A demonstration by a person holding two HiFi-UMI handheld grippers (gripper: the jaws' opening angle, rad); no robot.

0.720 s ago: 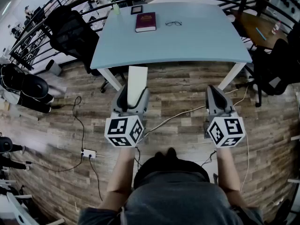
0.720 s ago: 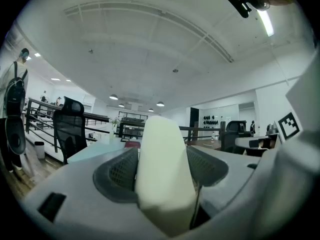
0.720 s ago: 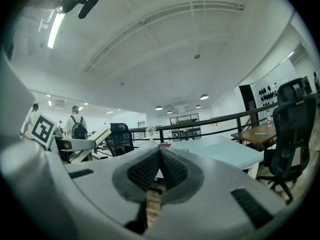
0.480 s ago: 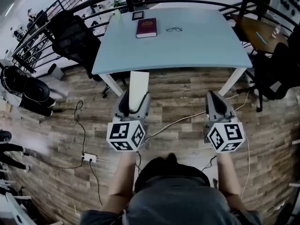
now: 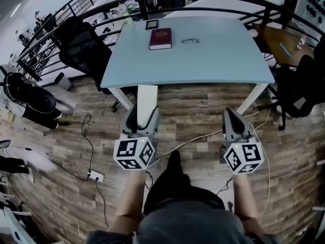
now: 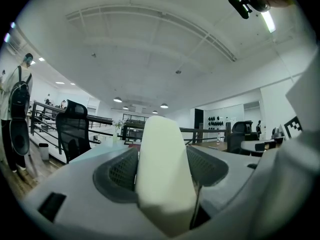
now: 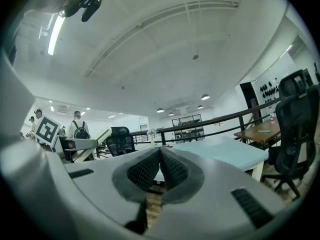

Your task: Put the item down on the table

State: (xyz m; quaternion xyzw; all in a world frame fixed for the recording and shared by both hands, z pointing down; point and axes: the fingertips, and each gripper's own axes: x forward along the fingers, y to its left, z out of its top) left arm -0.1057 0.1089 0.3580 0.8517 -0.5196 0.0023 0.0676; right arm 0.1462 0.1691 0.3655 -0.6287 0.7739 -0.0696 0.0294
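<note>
**Desk:** What is pictured at the centre?

**Caption writer:** A cream-white oblong block [image 6: 161,174] is seen clamped in the left gripper [image 5: 142,115]. It is held lengthwise, so that its far end is pointed at the pale blue surface [image 5: 218,57]. The jaws are spread wide, as the block's breadth demands, and the pads are pressed against both of its long sides.

**Desk:** Where is the block placed relative to the surface?

**Caption writer:** It is shown above the wood floor [image 5: 198,103], short of the surface's near edge. It has not yet been set down, so the task is judged to be at the approach stage.

**Desk:** And the other gripper?

**Caption writer:** The right gripper [image 5: 232,117] is carried level with the left one and well apart from it. Its jaws are closed together on nothing. It is presumably kept aside because one grip is enough for such a block.

**Desk:** What is already laid on the surface?

**Caption writer:** A maroon book [image 5: 160,38] and a pair of glasses [image 5: 190,40] are seen near each other at the far side. The near half is left bare, and a landing there is judged likeliest. A black office chair [image 5: 81,37] is parked by the left corner. Cables [image 5: 190,133] are trailed across the floor beneath the grippers.
</note>
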